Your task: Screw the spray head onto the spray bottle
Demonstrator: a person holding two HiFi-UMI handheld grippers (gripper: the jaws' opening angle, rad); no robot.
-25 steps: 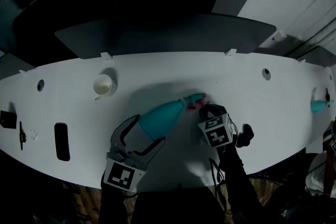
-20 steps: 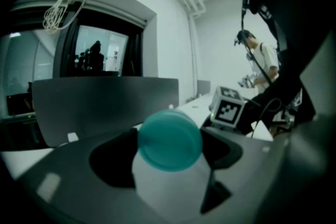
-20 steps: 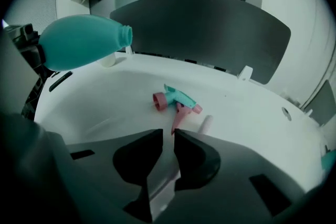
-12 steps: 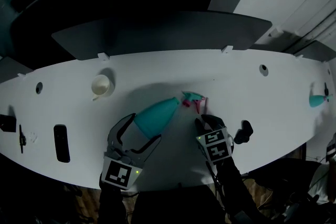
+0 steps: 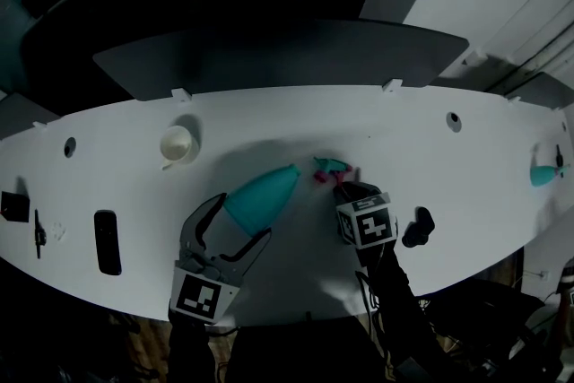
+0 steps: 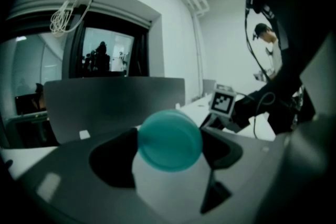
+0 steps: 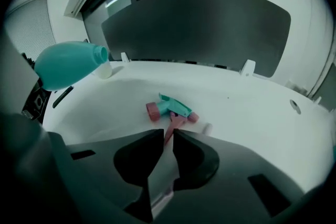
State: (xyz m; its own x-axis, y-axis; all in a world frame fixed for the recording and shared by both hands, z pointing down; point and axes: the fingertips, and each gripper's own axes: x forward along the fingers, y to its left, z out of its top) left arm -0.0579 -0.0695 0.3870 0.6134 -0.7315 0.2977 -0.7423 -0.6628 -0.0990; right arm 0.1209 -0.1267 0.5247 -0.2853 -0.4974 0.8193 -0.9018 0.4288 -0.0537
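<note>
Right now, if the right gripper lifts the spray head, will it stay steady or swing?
The spray head looks small and plastic, so it is probably light. The right gripper has its fingers closed only on the thin pink tube, well away from the head's body, so the head may swing or twist. The tube looks slim and may bend a little.

— What's in my left gripper [image 6: 169,134]?
— A teal rounded plastic bottle [image 6: 170,143], base toward me, dead centre. I see both dark jaws pressing its sides at nine and three.
— Behind it?
— A grey partition panel [image 6: 113,102] at ten o'clock over the white table [image 6: 193,108], and a white cube with a black square marker [image 6: 223,103] at two o'clock. A person's dark-clad arm [image 6: 299,50] fills three o'clock.
</note>
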